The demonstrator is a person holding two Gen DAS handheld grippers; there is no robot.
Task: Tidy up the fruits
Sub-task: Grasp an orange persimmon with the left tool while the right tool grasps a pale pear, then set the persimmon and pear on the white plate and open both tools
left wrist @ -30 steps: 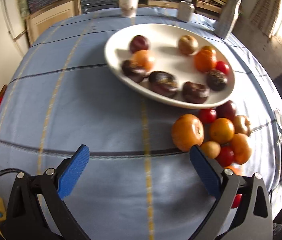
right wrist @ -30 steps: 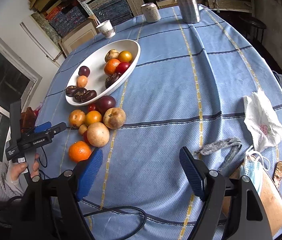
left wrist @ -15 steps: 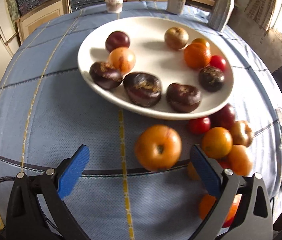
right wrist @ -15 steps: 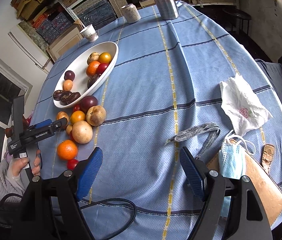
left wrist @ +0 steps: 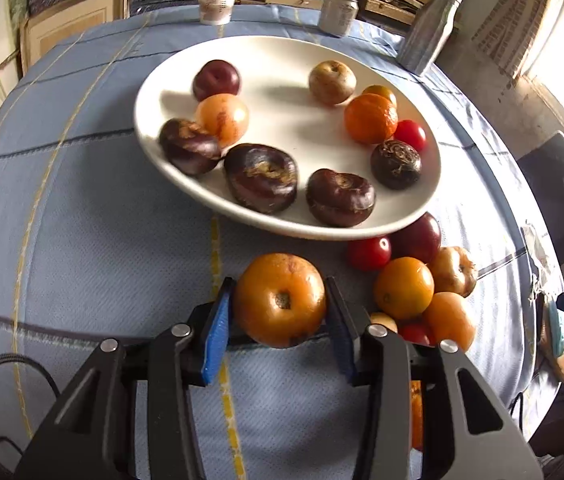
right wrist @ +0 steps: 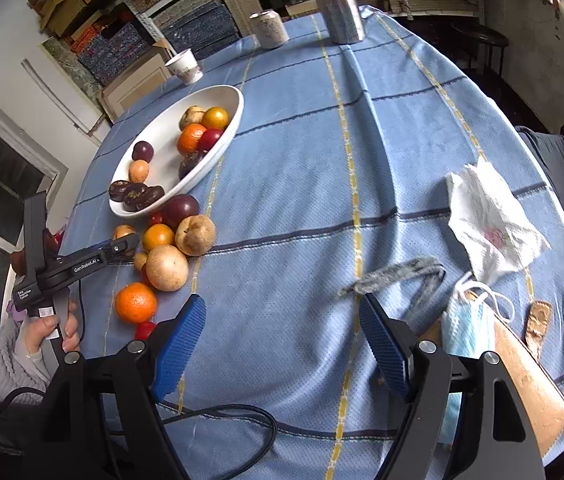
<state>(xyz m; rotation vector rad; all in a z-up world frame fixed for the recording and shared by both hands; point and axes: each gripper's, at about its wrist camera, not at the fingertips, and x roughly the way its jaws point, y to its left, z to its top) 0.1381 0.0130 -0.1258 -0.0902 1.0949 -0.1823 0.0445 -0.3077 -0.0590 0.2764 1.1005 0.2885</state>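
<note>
tablecloth (left wrist: 94,216): woven cloth, matt, fine dotted weave, under both grippers
oval dish (left wrist: 154,92): glazed white ceramic, smooth and glossy, beyond the left gripper (left wrist: 280,312)
orange fruit (left wrist: 280,300): waxy, faintly pitted skin with a soft sheen, between the left gripper's closing jaws
pads (right wrist: 180,344): blue rubbery plastic, ribbed, matt, on black matt plastic fingers
dark fruits (left wrist: 260,178): glossy, wrinkled skin, in the dish
paper cup (left wrist: 217,2): matt paper, far past the dish
tall flask (right wrist: 337,4): brushed metal, dull shine, far ahead of the right gripper (right wrist: 282,344)
face mask (right wrist: 465,328): soft matt fabric, just right of the right gripper
board (right wrist: 529,392): smooth wood, under the mask
</note>
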